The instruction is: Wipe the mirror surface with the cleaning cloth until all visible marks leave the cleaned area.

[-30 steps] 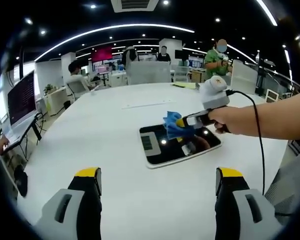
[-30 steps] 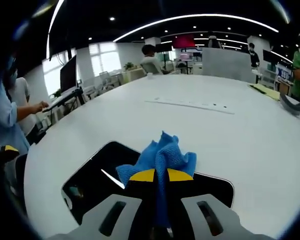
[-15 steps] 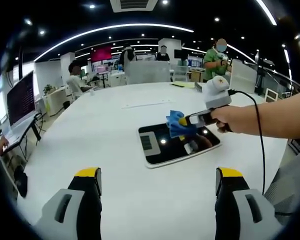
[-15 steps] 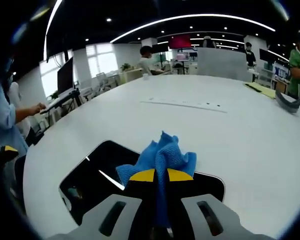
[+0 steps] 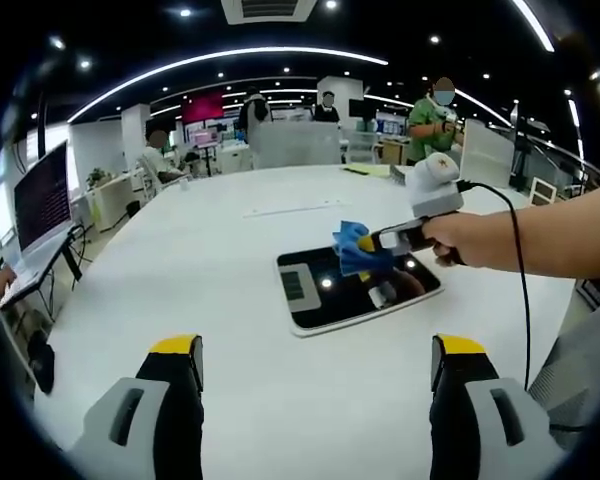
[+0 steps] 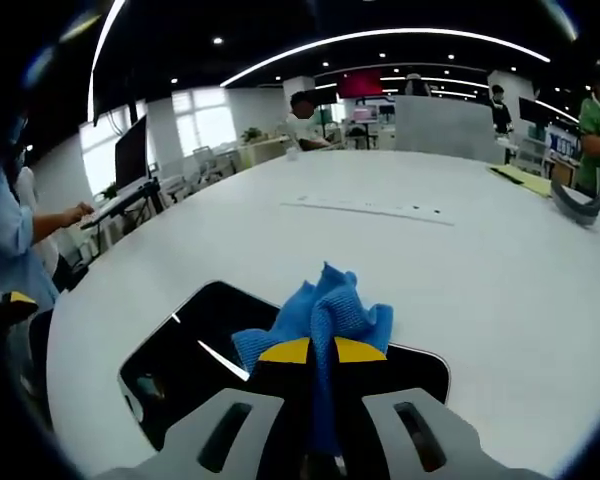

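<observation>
Little changed over the last half second: right gripper (image 5: 364, 243) clamped tight on the blue cleaning cloth (image 6: 320, 310), paused on the far side of the dark mirror (image 5: 325, 292) after sliding there from nearer its middle, so probably the end of a stroke with the near half yet to wipe. Left gripper (image 5: 315, 350) hovering wide open and empty, well short of the mirror. Mirror flat on the white table (image 5: 230, 260), well in from every edge, bare tabletop on all sides for sweeping.

surface: white table (image 5: 230, 290) | lying on it: dark mirror (image 5: 325, 290), flat

No legible text, perhaps from blur.
</observation>
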The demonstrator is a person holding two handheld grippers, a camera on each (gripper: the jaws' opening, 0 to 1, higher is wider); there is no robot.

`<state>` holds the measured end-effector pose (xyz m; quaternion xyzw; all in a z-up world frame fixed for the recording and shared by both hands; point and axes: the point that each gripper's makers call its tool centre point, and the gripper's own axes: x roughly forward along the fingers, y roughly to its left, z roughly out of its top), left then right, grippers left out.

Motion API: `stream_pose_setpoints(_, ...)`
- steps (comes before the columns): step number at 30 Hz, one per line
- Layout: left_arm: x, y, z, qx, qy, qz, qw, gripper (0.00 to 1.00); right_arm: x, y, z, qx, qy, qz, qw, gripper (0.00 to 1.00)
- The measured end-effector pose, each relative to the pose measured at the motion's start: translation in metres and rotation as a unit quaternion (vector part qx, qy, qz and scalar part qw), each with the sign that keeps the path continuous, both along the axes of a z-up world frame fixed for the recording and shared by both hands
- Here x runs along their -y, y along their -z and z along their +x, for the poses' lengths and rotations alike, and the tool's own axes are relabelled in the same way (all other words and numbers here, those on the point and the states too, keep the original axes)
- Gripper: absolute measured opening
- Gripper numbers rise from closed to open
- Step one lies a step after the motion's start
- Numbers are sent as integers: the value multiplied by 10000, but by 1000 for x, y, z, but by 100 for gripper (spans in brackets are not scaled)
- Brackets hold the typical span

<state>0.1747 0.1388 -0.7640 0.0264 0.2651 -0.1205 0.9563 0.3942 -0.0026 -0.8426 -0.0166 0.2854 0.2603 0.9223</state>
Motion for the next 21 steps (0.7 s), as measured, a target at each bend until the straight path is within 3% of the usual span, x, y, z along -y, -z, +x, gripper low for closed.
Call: stream_pose_setpoints(21, 1, 1, 0, -24, 23, 1, 10000, 95, 19, 0, 2, -4, 156, 65, 9999, 3)
